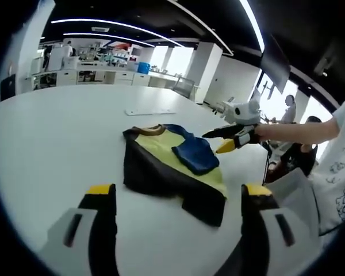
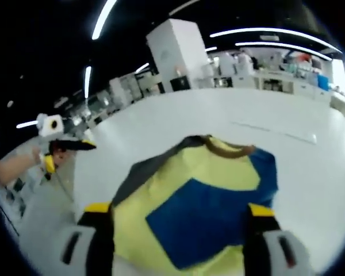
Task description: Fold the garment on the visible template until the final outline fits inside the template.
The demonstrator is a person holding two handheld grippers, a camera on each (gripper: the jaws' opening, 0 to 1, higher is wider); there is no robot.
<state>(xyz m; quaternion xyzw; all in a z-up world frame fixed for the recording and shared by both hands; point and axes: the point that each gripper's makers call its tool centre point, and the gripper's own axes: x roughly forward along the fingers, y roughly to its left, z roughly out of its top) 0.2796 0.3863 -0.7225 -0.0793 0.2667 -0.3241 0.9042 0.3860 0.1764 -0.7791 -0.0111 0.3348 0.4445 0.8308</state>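
- The garment (image 1: 172, 169) is soft cloth, partly folded into a rough, lumpy wedge: a dark outer layer, a pale yellow panel on top, a blue patch folded over the yellow, and a brown ribbed collar (image 1: 149, 130) at its far end.
- In the right gripper view the garment (image 2: 201, 201) shows the same layers close up: yellow cloth around an angular blue panel, a dark edge down one side, the brown collar (image 2: 227, 150) curved at the far end.
- It lies flat on a smooth, glossy white bench (image 1: 57, 132), well in from the far edge; nothing holds it.
- A thin flat white strip (image 1: 150, 111) lies on the bench beyond the collar, apart from the garment.
- The left gripper (image 1: 178, 198) has hard black jaws with yellow tips; they stand wide apart with nothing between them. The garment lies just ahead of the tips, not touching either.
- The right gripper (image 2: 181, 210) also has its jaws spread and empty, hovering over the near part of the garment; whether the tips touch the cloth cannot be told.
- In the left gripper view the right gripper (image 1: 230, 138) comes in just beside the blue patch, held by a bare forearm (image 1: 299, 131).
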